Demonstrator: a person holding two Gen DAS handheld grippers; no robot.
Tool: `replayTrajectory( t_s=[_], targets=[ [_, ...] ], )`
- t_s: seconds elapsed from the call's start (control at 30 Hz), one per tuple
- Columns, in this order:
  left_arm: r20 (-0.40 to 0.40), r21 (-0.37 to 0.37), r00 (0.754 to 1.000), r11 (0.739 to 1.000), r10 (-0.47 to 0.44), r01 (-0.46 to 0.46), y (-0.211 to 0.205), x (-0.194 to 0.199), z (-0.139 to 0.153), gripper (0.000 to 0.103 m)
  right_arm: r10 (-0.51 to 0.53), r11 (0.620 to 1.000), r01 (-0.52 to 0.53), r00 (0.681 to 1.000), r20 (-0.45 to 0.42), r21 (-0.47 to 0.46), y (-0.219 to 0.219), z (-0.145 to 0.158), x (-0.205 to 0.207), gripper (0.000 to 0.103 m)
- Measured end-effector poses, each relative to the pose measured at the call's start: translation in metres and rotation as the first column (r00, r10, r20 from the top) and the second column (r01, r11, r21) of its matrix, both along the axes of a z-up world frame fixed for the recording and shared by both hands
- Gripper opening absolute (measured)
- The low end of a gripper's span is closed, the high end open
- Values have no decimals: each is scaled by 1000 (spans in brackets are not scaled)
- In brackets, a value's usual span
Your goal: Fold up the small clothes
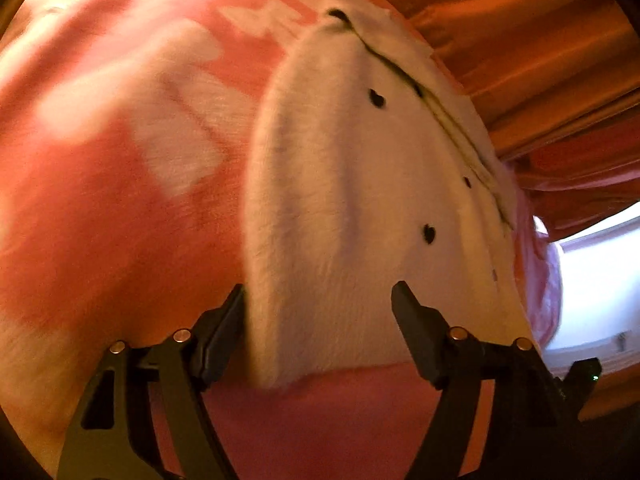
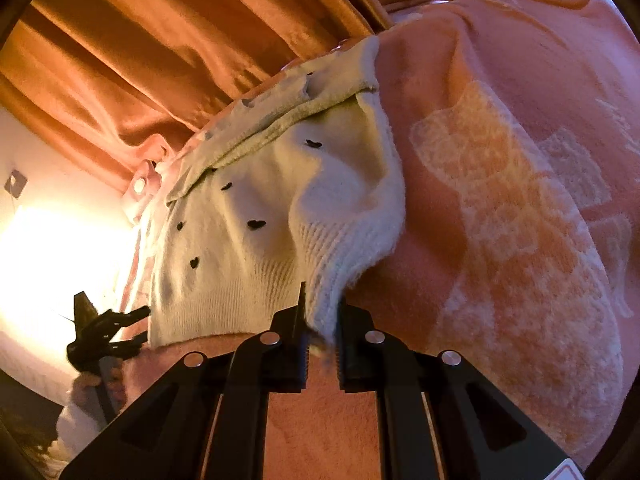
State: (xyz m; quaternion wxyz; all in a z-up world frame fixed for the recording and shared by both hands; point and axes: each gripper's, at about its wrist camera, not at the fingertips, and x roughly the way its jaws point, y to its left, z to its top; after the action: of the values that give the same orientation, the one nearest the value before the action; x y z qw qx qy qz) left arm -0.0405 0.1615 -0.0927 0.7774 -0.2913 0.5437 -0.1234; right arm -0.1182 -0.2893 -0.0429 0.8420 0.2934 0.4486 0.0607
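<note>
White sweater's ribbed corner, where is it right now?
In the right wrist view, the ribbed corner is pinched in the right hand-held gripper, lifted off the pink blanket at bottom centre.

A bed carries everything, covered by a pink blanket (image 2: pixel 520 128) with a pale, fuzzy woven pattern. Directly on the blanket lies a small cream knitted sweater (image 1: pixel 340 200) dotted with little black hearts, part folded over itself, its ribbed hem toward the cameras.
</note>
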Motion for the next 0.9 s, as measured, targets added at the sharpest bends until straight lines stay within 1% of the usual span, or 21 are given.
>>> replayTrajectory(
  t_s=[0.03, 0.07, 0.1, 0.13, 0.17, 0.23, 0.27, 0.37, 0.47, 0.53, 0.57, 0.6, 0.63, 0.67, 0.73, 0.77, 0.8, 0.83, 0.87, 0.9],
  targets=[
    [9, -38, 1000, 999, 2, -1, -1, 3, -3, 52, -7, 1000, 7, 1000, 5, 7, -1, 1, 1, 9],
    [15, -96, 1000, 995, -11, 12, -2, 7, -5, 21, -10, 1000, 10, 1000, 7, 7, -2, 1, 2, 9],
    [7, -132, 1000, 991, -17, 18, -1, 10, -7, 7, -14, 1000, 13, 1000, 11, 7, -2, 2, 2, 9],
    [2, -172, 1000, 985, -6, 6, 2, 12, -6, 9, -14, 1000, 13, 1000, 12, 5, -3, 3, 3, 9],
    [17, -200, 1000, 980, 7, -3, 4, 12, -2, 8, -15, 1000, 15, 1000, 11, 1, -3, 4, 4, 9],
    [92, -232, 995, 973, 22, 0, 9, 9, 22, 8, -15, 1000, 15, 1000, 12, -2, -4, 5, 6, 9],
    [116, -240, 993, 971, 28, 0, 12, 9, 29, 8, -16, 1000, 16, 1000, 13, -5, -4, 5, 7, 9],
    [215, -297, 975, 955, 62, 4, 23, 12, 72, 8, -21, 1000, 20, 999, 34, 19, -7, 10, 14, 9],
    [312, -304, 948, 952, 71, 29, 24, 31, 112, 8, -21, 999, 17, 995, 95, 51, -11, 27, 35, 9],
    [391, -269, 918, 962, 59, 53, 20, 57, 142, 8, -17, 999, 9, 986, 169, 53, -15, 51, 63, 9],
    [432, -246, 900, 967, 50, 64, 15, 78, 156, 8, -16, 998, 5, 979, 202, 55, -16, 64, 78, 9],
    [456, -225, 889, 972, 47, 64, 12, 93, 164, 8, -18, 999, 5, 971, 238, 53, -18, 78, 97, 9],
    [477, -196, 878, 978, 37, 65, 6, 113, 173, 8, -19, 999, 7, 964, 266, 45, -24, 85, 118, 9],
    [492, -169, 870, 984, 32, 59, 1, 134, 179, 8, -21, 1000, 14, 957, 288, 28, -30, 92, 144, 9],
    [510, -84, 860, 996, 19, 28, -14, 187, 185, 8, -22, 1000, 22, 948, 318, 6, -39, 97, 193, 9],
    [513, -44, 858, 999, 22, 0, -20, 209, 184, 9, -25, 1000, 29, 947, 321, -10, -44, 97, 217, 9],
    [503, -11, 864, 1000, 25, -22, -30, 245, 174, 10, -38, 998, 49, 943, 330, -26, -49, 96, 242, 9],
    [484, 3, 875, 1000, 10, -14, -36, 270, 164, 13, -38, 998, 52, 942, 332, -34, -53, 92, 265, 11],
    [457, 8, 890, 1000, 5, -10, -41, 291, 152, 21, -29, 998, 45, 950, 312, -44, -57, 85, 291, 12],
    [411, 21, 911, 1000, 5, -15, -45, 315, 133, 30, -58, 994, 81, 960, 275, -73, -62, 74, 317, 12]
  ],
)
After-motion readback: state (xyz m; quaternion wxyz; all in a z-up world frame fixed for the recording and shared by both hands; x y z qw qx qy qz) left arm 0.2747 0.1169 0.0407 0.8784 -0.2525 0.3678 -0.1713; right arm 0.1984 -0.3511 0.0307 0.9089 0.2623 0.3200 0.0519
